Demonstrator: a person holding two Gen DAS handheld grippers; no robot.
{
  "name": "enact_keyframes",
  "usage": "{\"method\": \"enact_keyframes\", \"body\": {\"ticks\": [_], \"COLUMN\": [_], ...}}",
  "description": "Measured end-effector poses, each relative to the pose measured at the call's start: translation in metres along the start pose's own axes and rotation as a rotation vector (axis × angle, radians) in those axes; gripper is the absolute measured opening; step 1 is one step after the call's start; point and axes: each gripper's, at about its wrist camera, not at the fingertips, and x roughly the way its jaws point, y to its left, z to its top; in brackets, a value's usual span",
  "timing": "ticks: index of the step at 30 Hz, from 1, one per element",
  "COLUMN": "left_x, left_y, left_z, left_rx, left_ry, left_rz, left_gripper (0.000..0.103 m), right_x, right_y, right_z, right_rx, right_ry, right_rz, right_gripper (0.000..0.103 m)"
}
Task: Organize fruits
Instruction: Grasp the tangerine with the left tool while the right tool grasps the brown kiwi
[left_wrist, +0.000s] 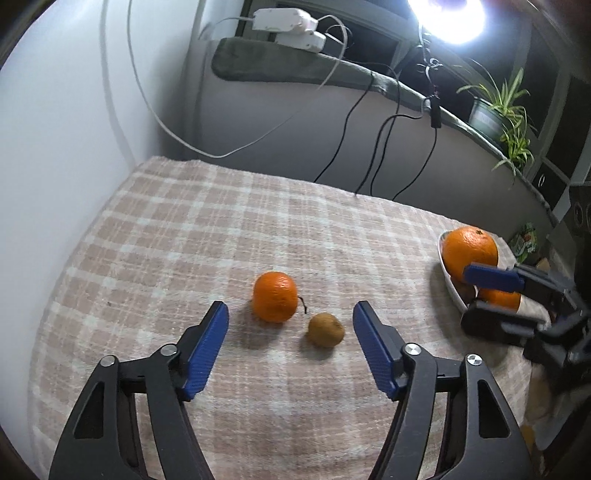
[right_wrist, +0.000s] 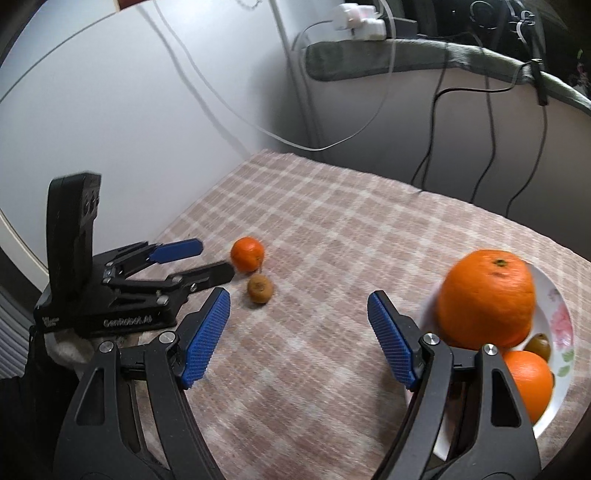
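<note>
Fruits are split between two spots right now. One small orange (left_wrist: 275, 301) and a brown kiwi (left_wrist: 326, 329) sit side by side on the checkered cloth (left_wrist: 258, 229), close but not quite touching. Over on the right, the white floral plate (right_wrist: 561, 332) holds a big orange (right_wrist: 487, 297), another orange (right_wrist: 528, 380) below it and a kiwi (right_wrist: 538, 345) tucked between them.

Left gripper (left_wrist: 290, 328) has its blue fingers spread wide with nothing in them, with the loose orange and kiwi just ahead of its tips. Right gripper (right_wrist: 299, 317) is spread wide too, empty, its right finger right beside the plate rim.
</note>
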Motion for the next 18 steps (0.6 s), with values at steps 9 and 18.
{"method": "enact_keyframes", "body": {"ticks": [9, 18], "left_x": [0.012, 0.024], "left_y": [0.018, 0.021], "left_z": [0.007, 0.008], "left_rx": [-0.049, -0.044], "left_ry": [0.03, 0.052], "left_rz": [-0.031, -0.04], "left_gripper": [0.054, 0.043], "right_x": [0.032, 0.057], "right_y": [0.024, 0.038], "right_z": [-0.002, 0.0], "right_rx": [-0.035, -0.06], "right_ry": [0.052, 0.094], "right_rz": [0.03, 0.044], "right_gripper": [0.079, 0.07]}}
